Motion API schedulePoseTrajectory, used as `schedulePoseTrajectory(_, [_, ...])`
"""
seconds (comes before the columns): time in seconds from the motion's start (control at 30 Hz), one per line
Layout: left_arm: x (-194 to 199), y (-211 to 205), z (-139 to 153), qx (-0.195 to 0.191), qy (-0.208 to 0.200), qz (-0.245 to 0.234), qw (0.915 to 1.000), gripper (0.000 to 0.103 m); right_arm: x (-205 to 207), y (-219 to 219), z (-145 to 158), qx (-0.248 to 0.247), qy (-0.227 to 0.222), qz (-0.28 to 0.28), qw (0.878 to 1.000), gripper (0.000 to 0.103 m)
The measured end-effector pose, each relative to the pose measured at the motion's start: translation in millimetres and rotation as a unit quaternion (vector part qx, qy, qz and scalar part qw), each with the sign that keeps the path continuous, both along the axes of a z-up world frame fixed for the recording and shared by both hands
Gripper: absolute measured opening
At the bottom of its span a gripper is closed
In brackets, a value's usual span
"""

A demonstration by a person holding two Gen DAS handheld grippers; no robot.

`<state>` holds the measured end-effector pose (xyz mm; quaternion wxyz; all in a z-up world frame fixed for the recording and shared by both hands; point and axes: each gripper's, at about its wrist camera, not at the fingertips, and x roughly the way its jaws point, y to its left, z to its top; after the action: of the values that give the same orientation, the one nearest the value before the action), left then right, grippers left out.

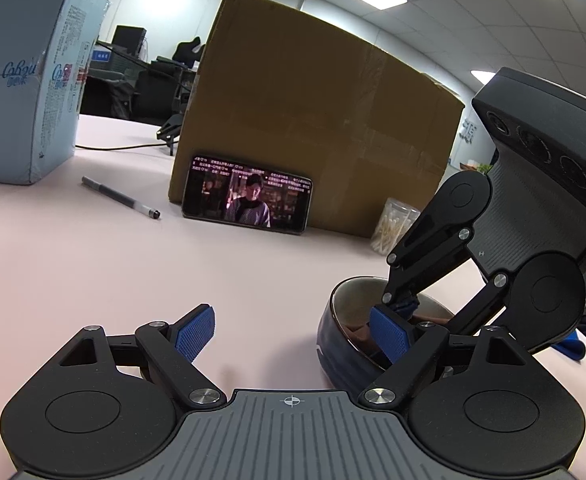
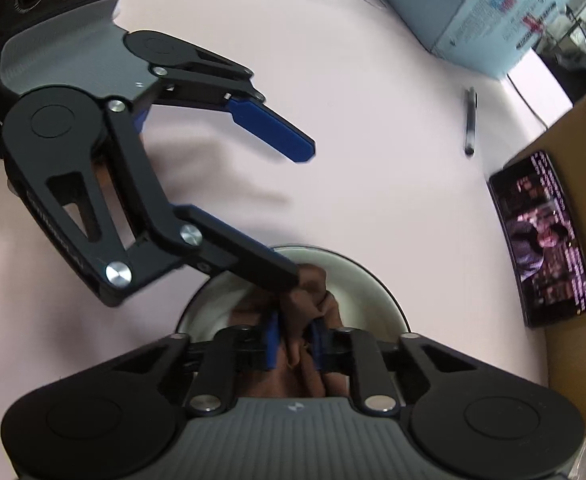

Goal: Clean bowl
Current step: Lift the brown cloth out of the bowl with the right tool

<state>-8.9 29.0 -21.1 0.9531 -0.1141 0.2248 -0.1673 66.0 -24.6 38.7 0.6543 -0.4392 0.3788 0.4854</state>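
The bowl (image 2: pixel 293 256) sits on the pink table (image 2: pixel 373 120), directly under the right gripper (image 2: pixel 295 342) and just off the right fingertip of the left gripper (image 1: pixel 293 332). In the left wrist view the bowl (image 1: pixel 333 344) is seen low at the right, dark blue outside and pale inside, and it looks tilted, with its near wall raised toward the camera.

A brown cloth (image 2: pixel 309 300) is pinched between the blue pads of the right gripper, whose jaws are drawn close together on the bunched fabric; the cloth is pressed down into the bowl's pale interior. This gripper is the nearer one to the work and points straight down into the bowl.

The left gripper is spread wide and nothing is gripped between its pads. One of its fingers reaches over the rim and rests against the cloth or the inner wall; which of the two cannot be told. Its other finger hangs over bare table, well apart from the bowl.

The wiping is judged to be under way, with the bowl steadied by the left finger. The coming stroke turns on the cloth being kept against the inner wall while the rim is held.
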Motion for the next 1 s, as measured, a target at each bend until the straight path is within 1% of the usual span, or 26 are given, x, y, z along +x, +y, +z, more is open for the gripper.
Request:
schedulePoseTrajectory(0.07, [0,0,0,0.001,-0.002,0.0,1.0,0.087,2,-4,0,0.01,-0.013,-0.018,1.0,0.012])
schedulePoseTrajectory(0.17, [-1,0,0,0.001,-0.004,-0.002,1.0,0.087,-3,-25,11,0.072,-0.025,-0.047,0.996,0.012])
schedulePoseTrajectory(0.27, [1,1,0,0.0,-0.002,-0.001,1.0,0.087,-9,-44,22,0.13,-0.034,-0.072,0.988,0.012])
schedulePoseTrajectory(0.33, [2,1,0,0.0,-0.003,-0.001,1.0,0.087,-15,-65,28,0.192,-0.044,-0.105,0.975,0.012])
schedulePoseTrajectory(0.37, [2,1,0,0.001,-0.004,-0.001,1.0,0.087,-16,-70,30,0.208,-0.048,-0.112,0.97,0.012])
schedulePoseTrajectory(0.43, [1,0,0,0.003,-0.007,-0.002,1.0,0.087,-25,-90,34,0.268,-0.06,-0.139,0.951,0.012])
schedulePoseTrajectory(0.5, [0,-1,1,0.006,-0.011,-0.002,0.9999,0.087,-31,-104,36,0.316,-0.066,-0.158,0.933,0.012])
schedulePoseTrajectory(0.53, [-1,-1,1,0.007,-0.012,-0.002,0.9999,0.087,-36,-112,37,0.344,-0.07,-0.169,0.921,0.012])
schedulePoseTrajectory(0.57, [-1,-2,2,0.009,-0.014,-0.002,0.9999,0.087,-40,-118,37,0.36,-0.072,-0.175,0.914,0.012])
schedulePoseTrajectory(0.63, [-2,-3,2,0.012,-0.017,-0.002,0.9998,0.087,-56,-135,35,0.398,-0.086,-0.194,0.892,0.012])
schedulePoseTrajectory(0.73, [-4,-4,3,0.016,-0.022,-0.002,0.9996,0.087,-71,-153,24,0.423,-0.104,-0.219,0.873,0.012])
schedulePoseTrajectory(0.8, [-5,-5,4,0.02,-0.026,-0.002,0.9995,0.087,-78,-161,9,0.425,-0.107,-0.23,0.869,0.012])
schedulePoseTrajectory(0.9, [-5,-6,4,0.023,-0.028,-0.002,0.9994,0.087,-83,-165,-12,0.398,-0.1,-0.24,0.88,0.013])
schedulePoseTrajectory(1.0, [-3,-6,4,0.024,-0.021,-0.002,0.9995,0.087,-82,-162,-21,0.373,-0.093,-0.244,0.89,0.013])
